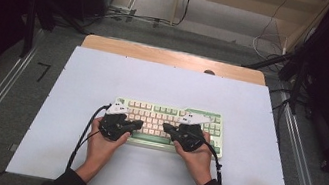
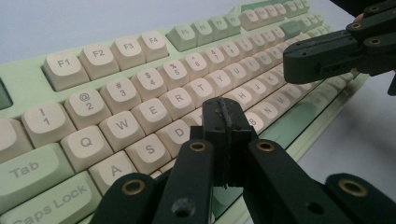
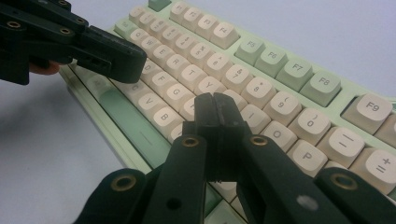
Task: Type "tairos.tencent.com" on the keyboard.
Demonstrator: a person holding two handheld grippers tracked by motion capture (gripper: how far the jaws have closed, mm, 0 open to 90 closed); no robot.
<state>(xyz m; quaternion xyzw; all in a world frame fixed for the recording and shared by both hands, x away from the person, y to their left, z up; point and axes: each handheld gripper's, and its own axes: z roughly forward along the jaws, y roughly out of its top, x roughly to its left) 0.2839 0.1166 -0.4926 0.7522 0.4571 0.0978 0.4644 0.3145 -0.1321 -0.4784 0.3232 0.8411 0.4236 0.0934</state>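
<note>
**Two closed tools over a keyboard**

The left tool [image 1: 137,125] hovered over the keyboard's left half with its jaws pressed together and nothing between them, its tip above the home-row letters (about F and G in the left gripper view). The keyboard [image 1: 159,113], pale green with cream keys, lay near the middle of the white tabletop [image 1: 79,73]. The right tool [image 1: 167,127] was likewise pressed together, empty, over the right-hand letters.

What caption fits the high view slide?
Both shut tongs, left and right, poised over a green-and-cream keyboard on a white table.
</note>
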